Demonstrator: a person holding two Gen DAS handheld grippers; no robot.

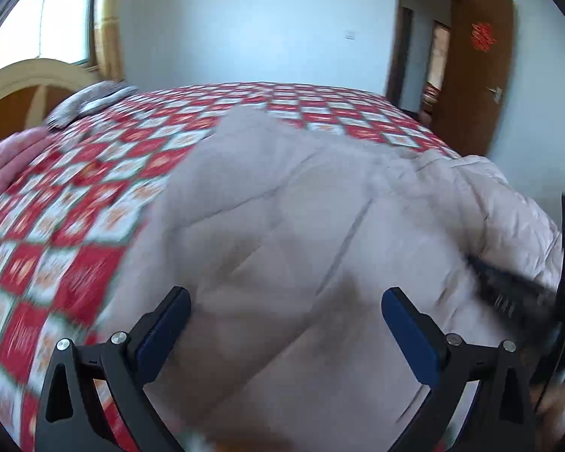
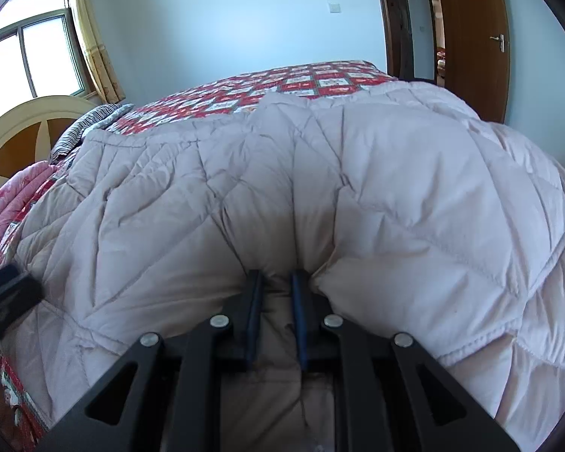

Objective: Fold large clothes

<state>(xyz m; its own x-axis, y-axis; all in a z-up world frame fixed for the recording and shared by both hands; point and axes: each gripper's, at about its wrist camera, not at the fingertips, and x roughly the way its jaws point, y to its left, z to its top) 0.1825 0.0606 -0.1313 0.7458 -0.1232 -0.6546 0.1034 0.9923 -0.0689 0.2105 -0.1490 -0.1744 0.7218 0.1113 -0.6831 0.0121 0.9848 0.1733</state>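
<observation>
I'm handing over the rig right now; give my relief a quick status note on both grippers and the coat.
Right gripper: shut on a pinch of the quilted coat.
Left gripper: open, holding nothing, over the coat.
The coat lies spread on the red checked bedspread, puffy and creased.
Done: one grip taken; no neat fold visible.
Left: grip with the left gripper, then fold the coat over and flatten it.

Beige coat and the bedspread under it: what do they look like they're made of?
Beige coat: looks like padded, quilted synthetic shell with a matte finish; stitched diamond channels puff between seams. Bedspread: probably printed woven cotton, flat and matte, in red and white checks.
</observation>
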